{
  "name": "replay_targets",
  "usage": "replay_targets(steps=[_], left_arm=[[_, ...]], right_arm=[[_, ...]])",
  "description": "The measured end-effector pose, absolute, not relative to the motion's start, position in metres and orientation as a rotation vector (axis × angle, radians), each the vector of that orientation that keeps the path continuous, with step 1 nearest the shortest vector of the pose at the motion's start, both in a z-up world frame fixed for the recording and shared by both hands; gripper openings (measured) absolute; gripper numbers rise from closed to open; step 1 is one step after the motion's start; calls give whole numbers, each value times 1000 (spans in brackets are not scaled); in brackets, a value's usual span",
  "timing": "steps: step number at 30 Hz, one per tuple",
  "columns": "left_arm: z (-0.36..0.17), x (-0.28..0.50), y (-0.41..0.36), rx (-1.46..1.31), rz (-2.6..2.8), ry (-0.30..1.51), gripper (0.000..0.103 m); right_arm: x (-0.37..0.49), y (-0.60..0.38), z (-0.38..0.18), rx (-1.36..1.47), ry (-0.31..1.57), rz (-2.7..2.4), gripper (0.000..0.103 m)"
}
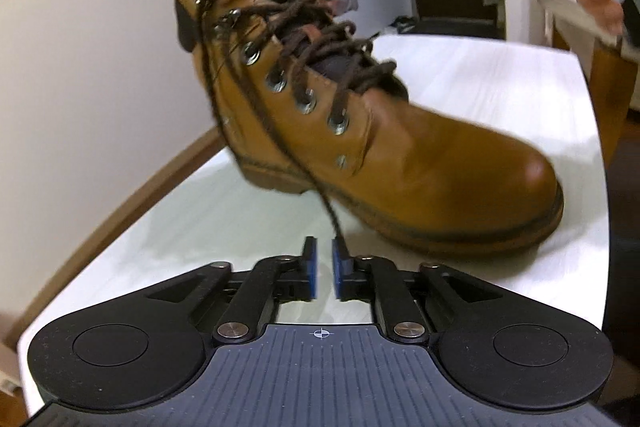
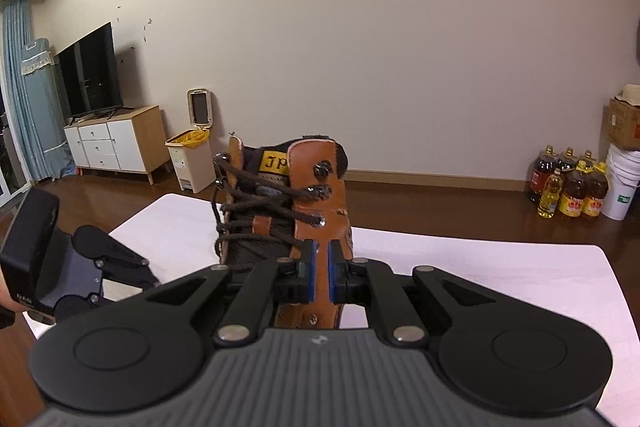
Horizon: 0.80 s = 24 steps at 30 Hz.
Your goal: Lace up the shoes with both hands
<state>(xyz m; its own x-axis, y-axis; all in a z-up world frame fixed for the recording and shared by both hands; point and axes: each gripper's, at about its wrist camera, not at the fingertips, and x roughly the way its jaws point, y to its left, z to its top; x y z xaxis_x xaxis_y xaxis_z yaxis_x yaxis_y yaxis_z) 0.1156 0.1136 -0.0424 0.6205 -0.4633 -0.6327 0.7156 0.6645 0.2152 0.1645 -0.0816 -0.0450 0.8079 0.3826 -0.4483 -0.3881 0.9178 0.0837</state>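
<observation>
I see the tan boot (image 1: 360, 131) mid-frame on the white table (image 1: 500, 87). My left gripper (image 1: 324, 269) stands spread, the brown lace (image 1: 256, 131) ending beside its right pad, perhaps touching. My right gripper (image 2: 323, 273) shows 2 pads nearly together, pinching nothing.

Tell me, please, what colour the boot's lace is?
Dark brown; the lace shows best in the left wrist view, against the tan boot.

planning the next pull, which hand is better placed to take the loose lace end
Left. The loose lace end hangs right by the left tool, whose pads stand slightly apart with nothing between them. The right tool faces the boot's side instead.
</observation>
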Motion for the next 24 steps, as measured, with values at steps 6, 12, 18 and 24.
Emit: replay_targets(steps=[6,12,18,24], left_arm=[[-37,129,107,478,-720,592,18],[-30,129,114,396,-720,623,2],[-3,120,141,-28,-798,598,3],[12,117,134,-162,-849,578,3]], right_arm=[[166,-88,-50,-3,483,400,6],[161,-94,-51,36,482,416,6],[142,-91,-63,107,517,547,12],[121,-62,-83,89,534,699,13]])
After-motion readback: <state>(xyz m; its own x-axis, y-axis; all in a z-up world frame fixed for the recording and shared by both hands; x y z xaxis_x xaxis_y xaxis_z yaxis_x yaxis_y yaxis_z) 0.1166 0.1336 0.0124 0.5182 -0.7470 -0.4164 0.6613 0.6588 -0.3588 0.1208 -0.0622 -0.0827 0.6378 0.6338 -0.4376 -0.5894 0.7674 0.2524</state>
